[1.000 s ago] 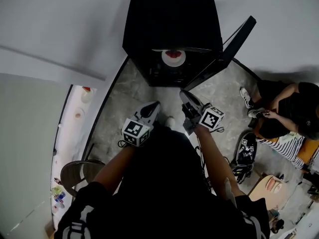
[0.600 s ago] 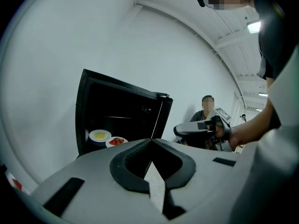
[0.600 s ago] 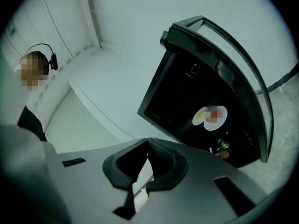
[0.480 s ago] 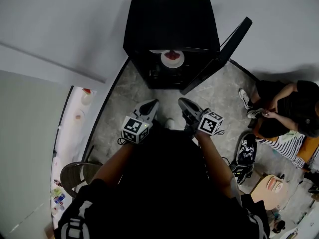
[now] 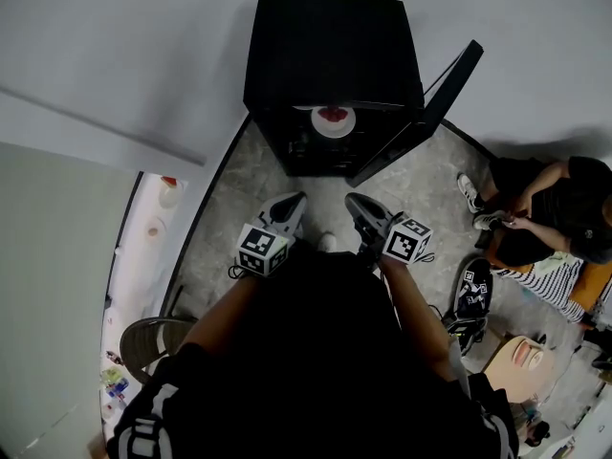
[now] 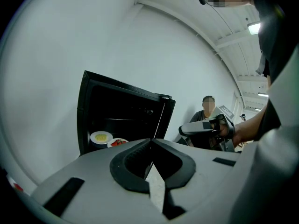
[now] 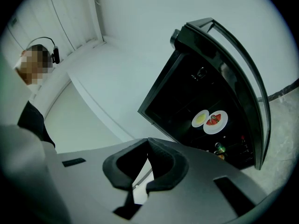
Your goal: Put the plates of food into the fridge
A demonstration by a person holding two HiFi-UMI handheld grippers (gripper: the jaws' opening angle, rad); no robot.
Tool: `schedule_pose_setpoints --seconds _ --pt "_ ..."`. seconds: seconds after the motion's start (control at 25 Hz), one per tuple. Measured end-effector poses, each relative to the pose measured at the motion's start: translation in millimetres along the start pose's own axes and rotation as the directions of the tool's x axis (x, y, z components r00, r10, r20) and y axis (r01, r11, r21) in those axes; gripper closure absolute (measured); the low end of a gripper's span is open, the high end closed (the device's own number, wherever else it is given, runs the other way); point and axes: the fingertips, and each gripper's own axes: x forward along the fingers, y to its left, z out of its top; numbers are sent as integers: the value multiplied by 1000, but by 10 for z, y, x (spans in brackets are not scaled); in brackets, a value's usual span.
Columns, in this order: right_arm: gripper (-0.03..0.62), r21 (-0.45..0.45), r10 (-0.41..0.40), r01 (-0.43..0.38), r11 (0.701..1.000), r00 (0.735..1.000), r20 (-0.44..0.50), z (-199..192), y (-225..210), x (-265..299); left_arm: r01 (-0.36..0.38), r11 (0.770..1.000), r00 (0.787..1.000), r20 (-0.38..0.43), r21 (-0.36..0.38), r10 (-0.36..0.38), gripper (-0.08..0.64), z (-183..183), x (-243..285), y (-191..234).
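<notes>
1. The small black fridge point(image 5: 330, 65) stands on the grey floor point(image 5: 251, 194) with its door point(image 5: 435, 98) swung open.
2. Inside it sit the white plate of yellow food point(image 7: 201, 118) and the white plate of red food point(image 7: 216, 121), side by side (so close they seem to touch).
3. The left claw point(image 6: 150, 143) is pinched together, with nothing in it.
4. The right claw point(image 7: 148, 143) is pinched together too, and empty.
5. Both claws hang in front of the fridge, well apart from the plates.

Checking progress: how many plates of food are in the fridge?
2, side by side inside the open fridge: the plate of yellow food and the plate of red food. Its darker parts may hide more.
</notes>
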Motion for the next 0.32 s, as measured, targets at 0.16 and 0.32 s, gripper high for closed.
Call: schedule_pose_setpoints --seconds 0.16,0.32 --pt "568 7 -13 13 1000 1000 10 29 2 23 11 1000 1000 -4 15 -11 540 82 9 59" --pt "568 15 -23 22 1000 1000 18 17 8 68 13 999 1000 -13 31 -13 540 121 -25 143"
